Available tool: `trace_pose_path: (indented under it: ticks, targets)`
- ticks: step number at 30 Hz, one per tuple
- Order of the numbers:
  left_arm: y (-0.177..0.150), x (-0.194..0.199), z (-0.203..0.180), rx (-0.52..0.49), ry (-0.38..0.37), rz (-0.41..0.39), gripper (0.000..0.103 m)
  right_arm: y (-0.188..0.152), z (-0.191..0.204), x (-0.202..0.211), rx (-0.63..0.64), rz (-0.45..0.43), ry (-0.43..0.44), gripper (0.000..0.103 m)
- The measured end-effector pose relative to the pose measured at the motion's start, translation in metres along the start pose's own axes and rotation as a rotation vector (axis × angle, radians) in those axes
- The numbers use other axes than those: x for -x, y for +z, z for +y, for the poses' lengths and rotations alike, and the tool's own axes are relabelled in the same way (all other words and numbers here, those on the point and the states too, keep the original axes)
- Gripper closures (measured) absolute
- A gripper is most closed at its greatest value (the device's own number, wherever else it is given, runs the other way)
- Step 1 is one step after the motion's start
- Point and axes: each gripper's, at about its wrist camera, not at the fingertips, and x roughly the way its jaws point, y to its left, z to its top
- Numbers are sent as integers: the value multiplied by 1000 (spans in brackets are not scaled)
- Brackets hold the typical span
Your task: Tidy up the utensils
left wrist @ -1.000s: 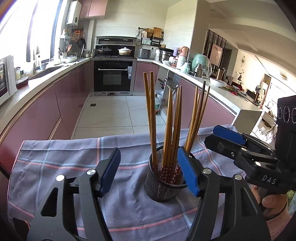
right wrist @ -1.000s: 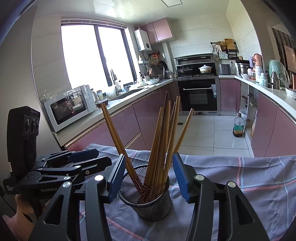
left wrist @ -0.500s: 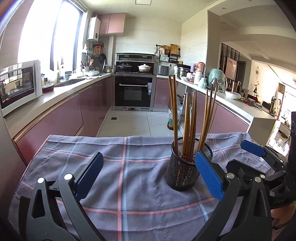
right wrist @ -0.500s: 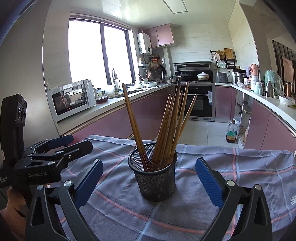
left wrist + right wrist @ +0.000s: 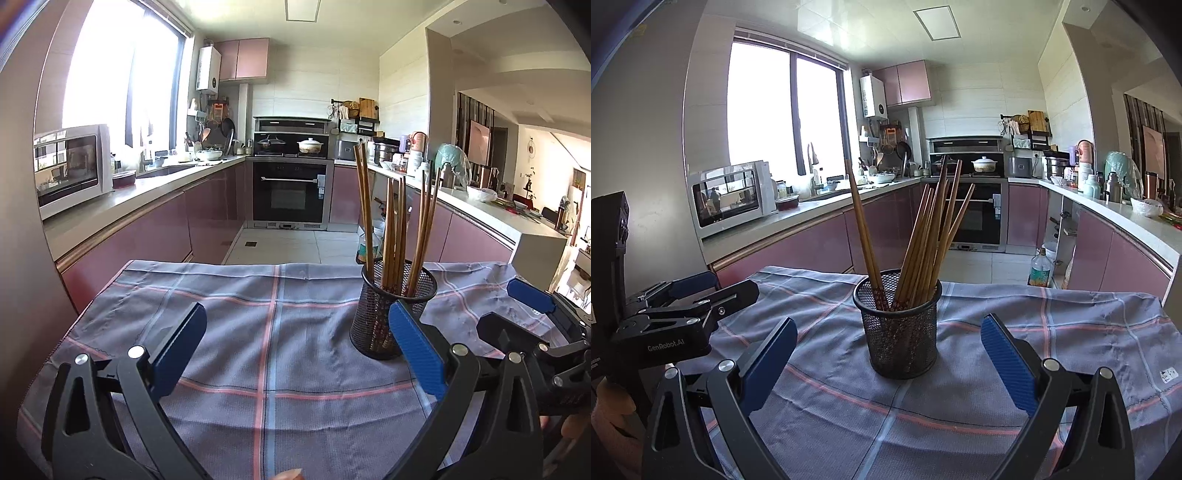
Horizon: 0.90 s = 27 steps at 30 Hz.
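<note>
A black mesh cup (image 5: 900,328) stands upright on the plaid cloth and holds several brown chopsticks (image 5: 925,240). It also shows in the left wrist view (image 5: 388,310), right of centre, with the chopsticks (image 5: 395,225) standing in it. My right gripper (image 5: 888,354) is open and empty, its blue pads on either side of the cup but nearer the camera. My left gripper (image 5: 295,343) is open and empty, with the cup just beyond its right pad. Each gripper shows in the other's view: the left (image 5: 694,295), the right (image 5: 532,306).
The grey-blue plaid cloth (image 5: 266,332) covers the table; its far edge drops to the kitchen floor. It also shows in the right wrist view (image 5: 1071,325). Pink cabinets, an oven (image 5: 291,192) and a microwave (image 5: 733,195) stand well beyond.
Both grippers have opened wide and drawn back from the cup. The left one has also shifted left, so the cup now sits to its right. The cup has stayed in place.
</note>
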Motion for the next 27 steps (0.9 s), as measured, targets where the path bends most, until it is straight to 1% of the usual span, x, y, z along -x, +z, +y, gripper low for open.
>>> trace_pose_path:
  ticks: [15, 27]
  targets:
    - [-1, 21, -6, -2, 13, -41, 6, -4, 7, 14, 14, -49, -11, 7]
    - [-5, 23, -5, 6, 25, -45, 6, -6, 6, 17, 4, -64, -17, 7]
